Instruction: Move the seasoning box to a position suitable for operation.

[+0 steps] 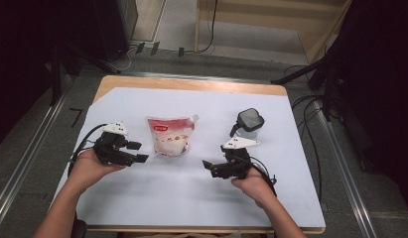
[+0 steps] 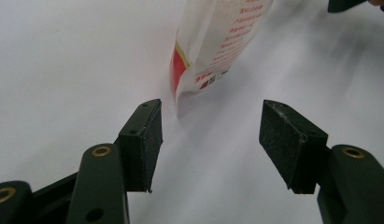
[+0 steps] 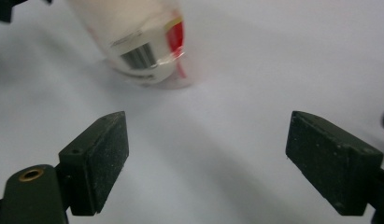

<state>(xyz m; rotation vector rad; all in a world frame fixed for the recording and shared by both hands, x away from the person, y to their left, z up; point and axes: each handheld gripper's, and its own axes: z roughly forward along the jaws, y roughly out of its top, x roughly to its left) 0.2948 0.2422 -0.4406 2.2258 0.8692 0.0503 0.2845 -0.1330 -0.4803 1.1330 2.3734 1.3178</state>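
On the white table cover, between two hand-held grippers, a red-and-white spouted pouch, lying flat with spout corner toward the far right. Just left of it, the left gripper, jaws spread wide, nothing between them, pads aimed at the pouch's near left corner. Close to that corner in the left gripper view, pouch just ahead of the gap, apart from both pads, no contact visible. To the right of the pouch, the right gripper, jaws likewise wide open and empty, pointed leftward. In the right gripper view, pouch blurred, barcode end toward the jaws, well ahead of the pads. Behind the right gripper, near the far right, a clear cup with a dark rim, standing apart from both grippers.
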